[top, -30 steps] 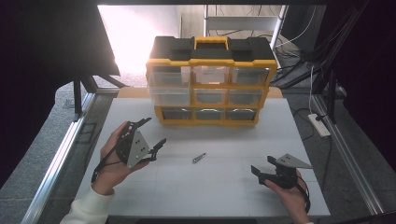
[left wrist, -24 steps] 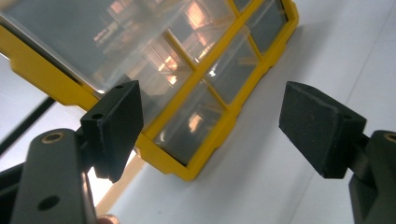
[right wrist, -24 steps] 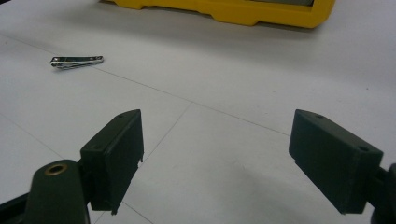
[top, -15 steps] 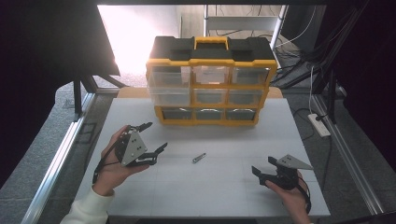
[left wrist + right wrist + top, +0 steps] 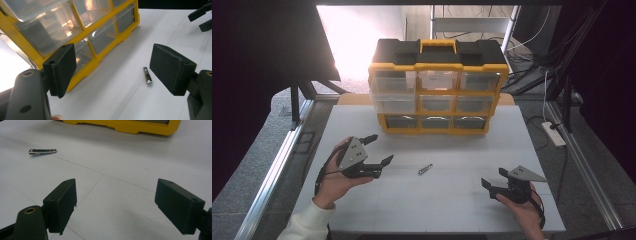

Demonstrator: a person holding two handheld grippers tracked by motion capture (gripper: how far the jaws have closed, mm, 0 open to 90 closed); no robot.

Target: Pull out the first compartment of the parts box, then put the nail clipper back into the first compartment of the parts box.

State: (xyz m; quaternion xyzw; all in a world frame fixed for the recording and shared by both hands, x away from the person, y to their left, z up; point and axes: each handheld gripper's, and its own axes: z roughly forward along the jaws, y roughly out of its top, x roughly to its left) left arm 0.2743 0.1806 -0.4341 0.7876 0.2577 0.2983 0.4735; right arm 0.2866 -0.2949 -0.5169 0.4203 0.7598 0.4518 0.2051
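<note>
Nail clipper (image 5: 425, 169) lies flat on the table (image 5: 452, 200), just ahead of your left gripper (image 5: 380, 148), whose jaws stand wide apart and empty. That gripper has edged closer, so you're likely lining up the pickup. Right gripper (image 5: 493, 179) waits wide apart too.

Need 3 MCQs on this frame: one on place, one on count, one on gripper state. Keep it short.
1. Where does the nail clipper lie?
A. in a drawer
B. on the white table between the two grippers
C. on top of the organizer

2. How many drawer rows does the yellow organizer show?
A. two
B. three
C. five

3. State of the left gripper?
A. open, nothing held
B. shut on the clipper
C. shut on a drawer

Answers: 1 B, it lies on bare table ahead of the organizer. 2 B, three rows of clear drawers are stacked. 3 A, its fingers stand wide apart around empty space.
</note>
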